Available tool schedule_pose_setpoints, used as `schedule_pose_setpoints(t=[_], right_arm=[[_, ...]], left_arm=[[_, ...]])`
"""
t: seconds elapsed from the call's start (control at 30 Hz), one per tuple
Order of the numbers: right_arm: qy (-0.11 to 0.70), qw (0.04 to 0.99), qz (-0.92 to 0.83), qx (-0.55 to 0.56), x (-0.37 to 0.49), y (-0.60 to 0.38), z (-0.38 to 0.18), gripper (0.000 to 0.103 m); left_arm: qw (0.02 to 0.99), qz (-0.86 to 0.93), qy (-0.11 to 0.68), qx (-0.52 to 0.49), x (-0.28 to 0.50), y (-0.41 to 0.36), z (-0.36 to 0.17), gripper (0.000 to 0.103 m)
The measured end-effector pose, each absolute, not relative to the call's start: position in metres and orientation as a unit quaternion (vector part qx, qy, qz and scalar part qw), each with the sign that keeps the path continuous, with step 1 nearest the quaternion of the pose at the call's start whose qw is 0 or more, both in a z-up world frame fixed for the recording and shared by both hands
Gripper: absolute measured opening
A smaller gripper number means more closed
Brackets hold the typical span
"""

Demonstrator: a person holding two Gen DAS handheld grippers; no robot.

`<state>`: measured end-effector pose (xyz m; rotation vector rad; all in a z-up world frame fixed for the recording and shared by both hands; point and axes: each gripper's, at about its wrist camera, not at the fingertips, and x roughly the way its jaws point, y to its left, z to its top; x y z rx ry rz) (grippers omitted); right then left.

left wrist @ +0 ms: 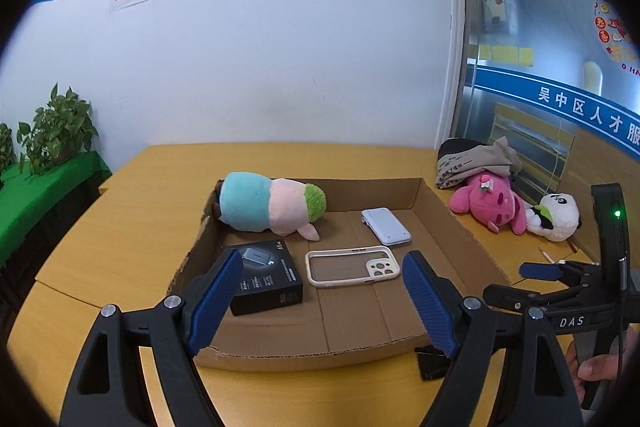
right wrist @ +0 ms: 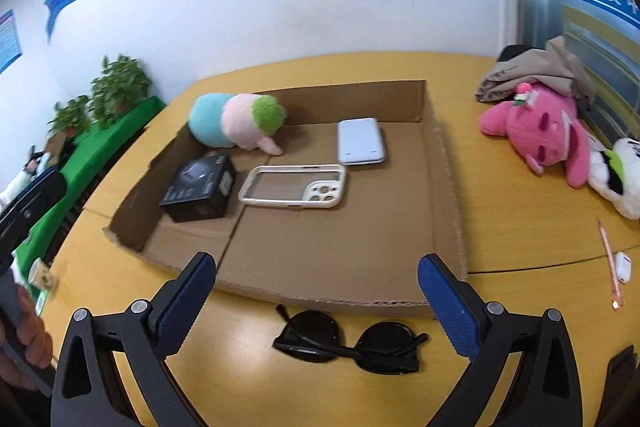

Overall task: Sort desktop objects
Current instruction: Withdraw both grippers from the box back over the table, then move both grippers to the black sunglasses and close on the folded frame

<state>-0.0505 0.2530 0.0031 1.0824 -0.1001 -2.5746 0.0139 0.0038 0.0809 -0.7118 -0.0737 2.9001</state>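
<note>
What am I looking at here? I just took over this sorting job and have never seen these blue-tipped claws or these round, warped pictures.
Each claw is a hand-held gripper carried by a person, with a fisheye camera looking out along its fingers. One picture is from the left hand-held gripper, the other from the right hand-held gripper. Both are open and hold nothing. On the yellow table sits a shallow cardboard tray containing a pastel plush toy, a black charger box, a phone case and a white power bank. Outside it lie black sunglasses, a pink plush, a panda plush, a pen and a white earbud case.
</note>
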Motion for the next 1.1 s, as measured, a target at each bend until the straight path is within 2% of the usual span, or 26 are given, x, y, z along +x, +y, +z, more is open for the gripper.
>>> schedule_pose_setpoints(t=[0.17,0.37,0.47,0.67,0.87,0.97,1.1], right_arm=[[-0.055,0.195,-0.898,0.390,-0.047,0.281,-0.011,0.103],[-0.010,0.173,-0.859,0.482,-0.054,0.317,-0.087,0.103],[-0.044,0.204,-0.846,0.491,-0.058,0.318,-0.105,0.103],[-0.049,0.220,-0.843,0.488,-0.063,0.299,-0.120,0.103],[-0.051,0.266,-0.822,0.501,-0.022,0.268,-0.119,0.103],[-0.012,0.295,-0.804,0.516,0.009,0.244,-0.119,0.103],[0.038,0.273,-0.815,0.510,0.024,0.234,-0.112,0.103]], left_arm=[[0.092,0.959,-0.030,-0.265,0.015,-0.002,0.065,0.082],[0.097,0.940,-0.031,-0.326,0.020,-0.005,0.020,0.082],[0.107,0.929,-0.032,-0.354,0.019,-0.001,0.003,0.082],[0.108,0.918,-0.011,-0.381,0.020,0.006,-0.017,0.082],[0.120,0.906,-0.027,-0.404,0.018,0.002,-0.035,0.082],[0.133,0.898,-0.047,-0.417,0.014,0.001,-0.043,0.082],[0.164,0.876,-0.094,-0.444,0.003,0.003,-0.057,0.082]])
